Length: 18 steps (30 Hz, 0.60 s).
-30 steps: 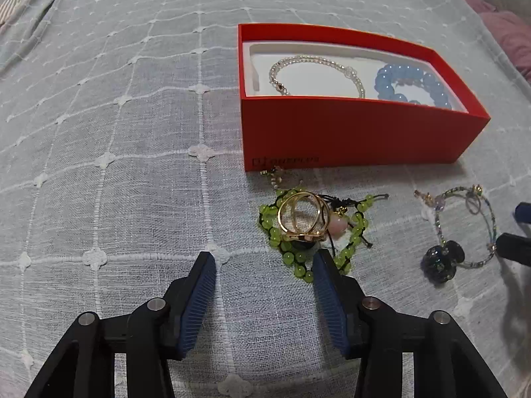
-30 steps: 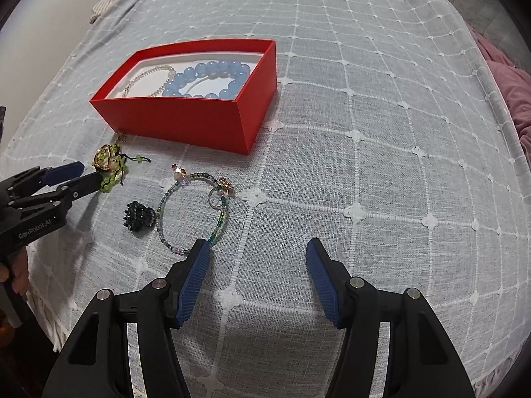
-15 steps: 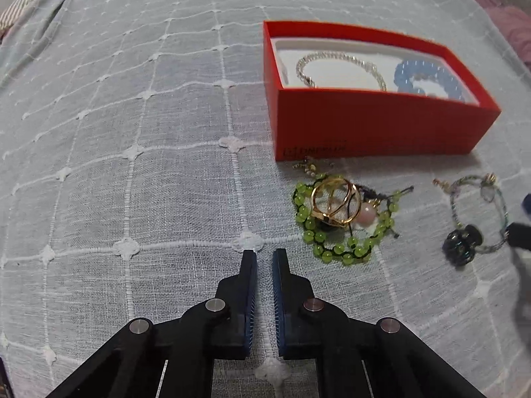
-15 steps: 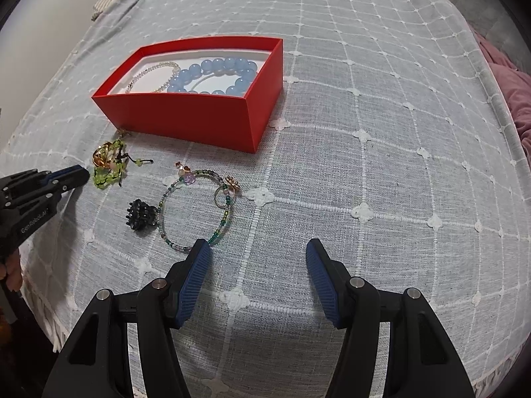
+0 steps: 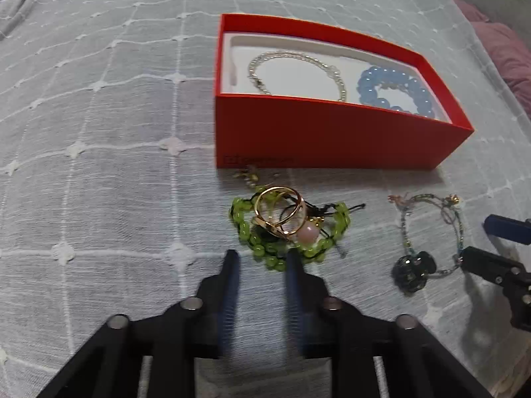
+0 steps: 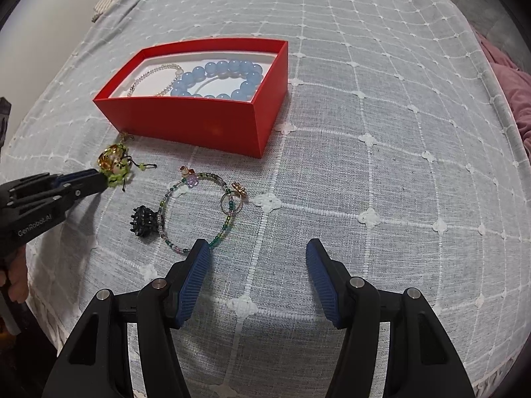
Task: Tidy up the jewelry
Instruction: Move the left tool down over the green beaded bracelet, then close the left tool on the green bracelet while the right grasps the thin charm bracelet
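A red box [image 5: 332, 139] holds a silver bead bracelet [image 5: 298, 69] and a blue bead bracelet [image 5: 395, 91]. In front of it lies a green bead bracelet [image 5: 265, 252] with a gold ring [image 5: 280, 210] and a pink bead on top. My left gripper [image 5: 262, 258] is open a little, its tips at the near edge of the green bracelet. A multicolour bead bracelet [image 6: 199, 212] and a dark hair claw [image 6: 142, 224] lie to the right. My right gripper [image 6: 257, 252] is open and empty, its left fingertip beside the multicolour bracelet.
Everything sits on a grey cloth with a white grid pattern [image 6: 365, 165]. The red box also shows in the right wrist view [image 6: 199, 122]. Pink fabric [image 5: 504, 56] lies past the cloth's right edge. The cloth drops off near the left gripper.
My left gripper shut half a second ago and has now partly opened, moving forward to the green bracelet. The right gripper stays open, nearly still.
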Each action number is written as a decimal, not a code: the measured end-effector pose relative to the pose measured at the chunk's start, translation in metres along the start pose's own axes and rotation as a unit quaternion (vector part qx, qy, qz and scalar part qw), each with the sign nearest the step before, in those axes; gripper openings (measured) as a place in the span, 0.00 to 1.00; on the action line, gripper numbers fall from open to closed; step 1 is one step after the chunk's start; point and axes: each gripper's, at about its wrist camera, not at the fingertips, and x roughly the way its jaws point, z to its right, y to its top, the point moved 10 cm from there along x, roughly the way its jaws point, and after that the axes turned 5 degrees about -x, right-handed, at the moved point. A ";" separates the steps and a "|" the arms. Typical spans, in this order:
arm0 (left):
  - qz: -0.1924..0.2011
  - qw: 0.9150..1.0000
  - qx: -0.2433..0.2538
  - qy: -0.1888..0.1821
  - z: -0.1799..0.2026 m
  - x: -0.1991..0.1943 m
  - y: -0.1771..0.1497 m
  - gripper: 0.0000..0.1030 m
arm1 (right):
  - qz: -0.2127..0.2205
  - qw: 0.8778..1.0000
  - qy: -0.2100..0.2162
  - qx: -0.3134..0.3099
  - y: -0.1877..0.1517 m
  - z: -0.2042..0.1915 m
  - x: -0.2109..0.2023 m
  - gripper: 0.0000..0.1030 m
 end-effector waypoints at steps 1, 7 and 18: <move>-0.001 1.000 -0.002 -0.002 0.002 0.001 0.001 0.36 | 0.000 1.000 0.000 0.000 0.000 0.000 0.000 0.61; -0.002 0.999 -0.033 -0.016 0.007 0.001 0.008 0.38 | 0.004 1.000 0.003 0.001 0.002 0.001 -0.002 0.61; 0.023 0.999 0.030 0.003 0.021 0.008 0.006 0.17 | 0.006 1.000 0.010 0.007 0.002 -0.002 -0.004 0.61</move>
